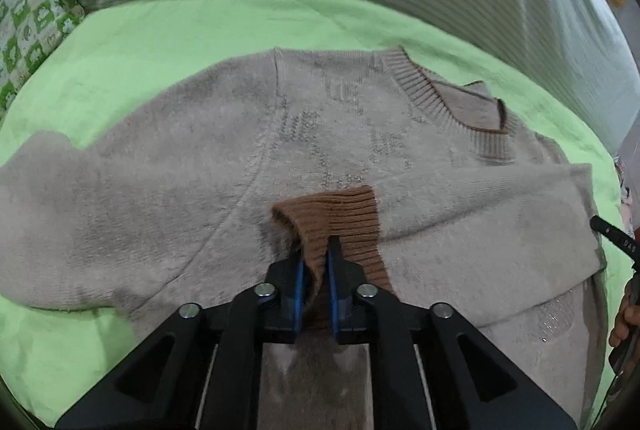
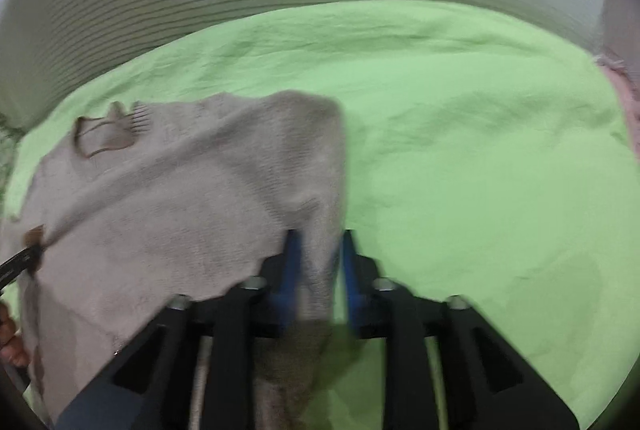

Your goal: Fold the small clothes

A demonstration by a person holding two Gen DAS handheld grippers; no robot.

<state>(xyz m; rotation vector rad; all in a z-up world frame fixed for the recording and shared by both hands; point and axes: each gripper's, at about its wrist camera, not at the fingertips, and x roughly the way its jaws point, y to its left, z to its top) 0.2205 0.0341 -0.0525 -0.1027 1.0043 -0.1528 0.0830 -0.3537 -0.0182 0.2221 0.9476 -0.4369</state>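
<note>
Green bedsheet under everything, striped fabric behind. Left wrist view: the sweater lies spread flat, its folded sleeve running sideways across the chest, and the left gripper has the brown cuff between barely parted jaws. Right wrist view, blurry: the right gripper straddles the sweater's right-hand edge, jaws apart, not clamping. Left hand's nearer the cuff.

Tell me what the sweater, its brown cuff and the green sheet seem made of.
Sweater: soft knit, likely wool or acrylic; fuzzy matte nap.
Brown cuff: ribbed knit; raised parallel ridges.
Green sheet: thin woven cloth, perhaps cotton; matte, finely creased.
</note>
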